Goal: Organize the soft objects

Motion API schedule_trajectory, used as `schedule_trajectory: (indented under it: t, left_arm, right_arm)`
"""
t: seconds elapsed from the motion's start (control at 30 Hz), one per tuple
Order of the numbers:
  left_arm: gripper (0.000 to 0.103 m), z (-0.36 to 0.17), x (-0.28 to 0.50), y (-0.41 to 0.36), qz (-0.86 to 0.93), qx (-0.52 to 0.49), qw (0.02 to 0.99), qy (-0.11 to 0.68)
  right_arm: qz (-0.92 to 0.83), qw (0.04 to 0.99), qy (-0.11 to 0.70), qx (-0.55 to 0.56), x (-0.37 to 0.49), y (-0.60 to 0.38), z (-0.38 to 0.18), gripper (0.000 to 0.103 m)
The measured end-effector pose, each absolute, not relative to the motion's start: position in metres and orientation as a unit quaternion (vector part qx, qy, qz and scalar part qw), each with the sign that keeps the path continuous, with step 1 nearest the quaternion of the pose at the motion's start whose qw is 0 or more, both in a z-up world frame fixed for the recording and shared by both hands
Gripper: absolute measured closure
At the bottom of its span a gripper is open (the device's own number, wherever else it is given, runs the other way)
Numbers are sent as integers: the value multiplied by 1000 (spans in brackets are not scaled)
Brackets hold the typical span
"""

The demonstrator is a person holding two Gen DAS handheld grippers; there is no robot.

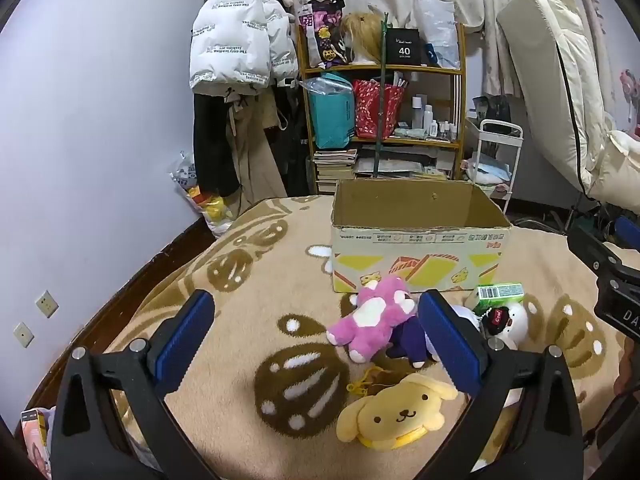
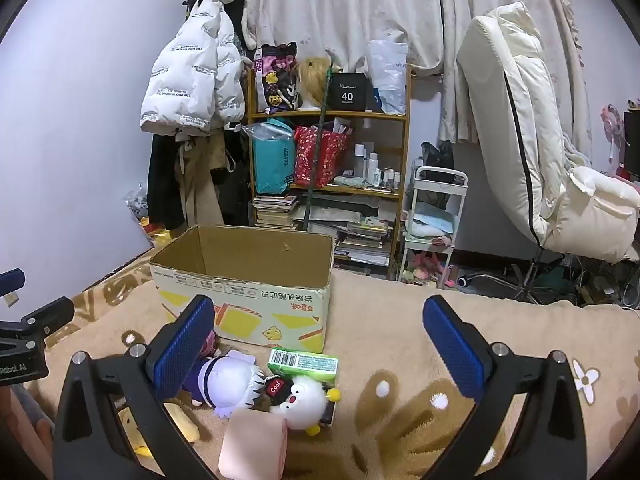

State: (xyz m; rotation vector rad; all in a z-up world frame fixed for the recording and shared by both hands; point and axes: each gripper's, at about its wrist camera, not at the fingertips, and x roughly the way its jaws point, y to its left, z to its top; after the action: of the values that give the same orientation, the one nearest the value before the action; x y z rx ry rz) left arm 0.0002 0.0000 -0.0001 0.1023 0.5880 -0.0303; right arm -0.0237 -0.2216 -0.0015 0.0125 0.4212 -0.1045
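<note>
Both grippers, left [image 1: 316, 340] and right [image 2: 318, 344], gape wide, empty; pink plush [image 1: 374, 314] lies before cardboard box [image 1: 416, 240], nearer left gripper.

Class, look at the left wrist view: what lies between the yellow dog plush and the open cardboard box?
In the left wrist view, the pink-and-white plush toy lies between the yellow dog plush and the open cardboard box, beside a dark purple plush.
</note>
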Motion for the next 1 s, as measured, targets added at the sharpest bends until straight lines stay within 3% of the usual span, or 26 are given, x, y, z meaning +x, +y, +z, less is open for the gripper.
schedule_trajectory:
  t: [1.0]
  left_arm:
    - [2,-4,-1,-4,-13,59,956,287]
  right_arm:
    - [-51,975,216,4,-22,-220,-3,0]
